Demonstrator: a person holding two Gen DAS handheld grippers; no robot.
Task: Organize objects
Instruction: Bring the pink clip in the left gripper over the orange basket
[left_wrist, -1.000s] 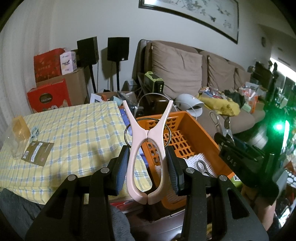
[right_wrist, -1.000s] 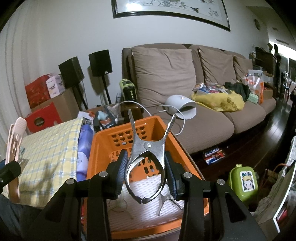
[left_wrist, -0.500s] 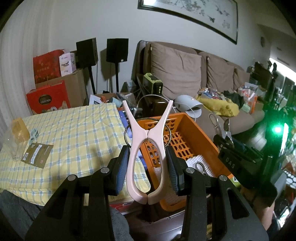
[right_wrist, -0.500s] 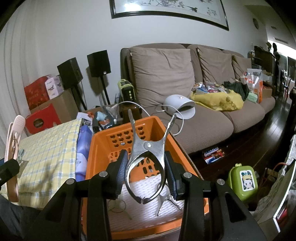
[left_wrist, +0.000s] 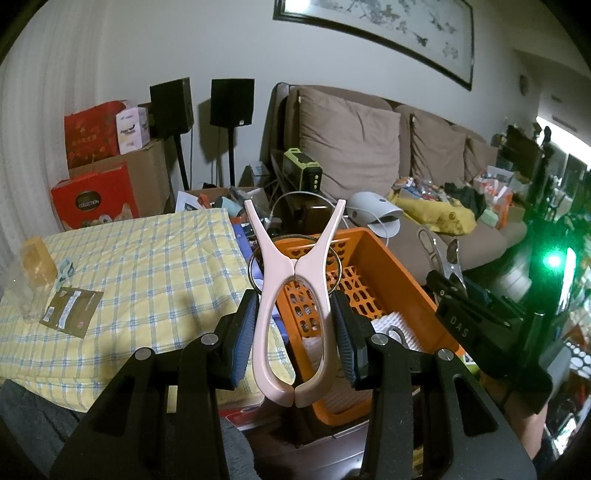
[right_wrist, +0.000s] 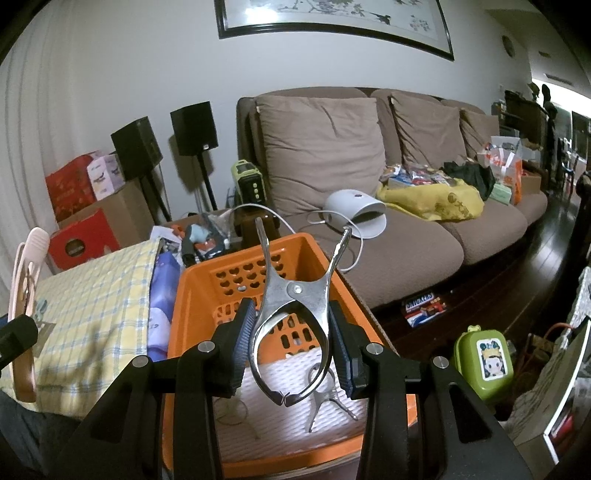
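Note:
My left gripper (left_wrist: 295, 336) is shut on a pale pink plastic clip (left_wrist: 293, 295), held upright with its prongs spread toward the sofa. My right gripper (right_wrist: 291, 341) is shut on a shiny metal clip (right_wrist: 295, 295), also upright. Both hang over an orange perforated basket (right_wrist: 195, 291) lined with a white mat; another metal clip (right_wrist: 325, 395) lies inside it. In the left wrist view the basket (left_wrist: 391, 273) sits just right of the pink clip, and the right gripper with its metal clip (left_wrist: 439, 254) shows at the right. The pink clip (right_wrist: 26, 277) also shows at the left edge of the right wrist view.
A yellow checked cloth (left_wrist: 147, 266) covers the surface left of the basket, with a brown packet (left_wrist: 70, 312) and a clear box (left_wrist: 31, 273) on it. A brown sofa (right_wrist: 406, 206) with a white device (right_wrist: 354, 212) stands behind. Boxes (left_wrist: 96, 188) and speakers (left_wrist: 232, 98) line the wall.

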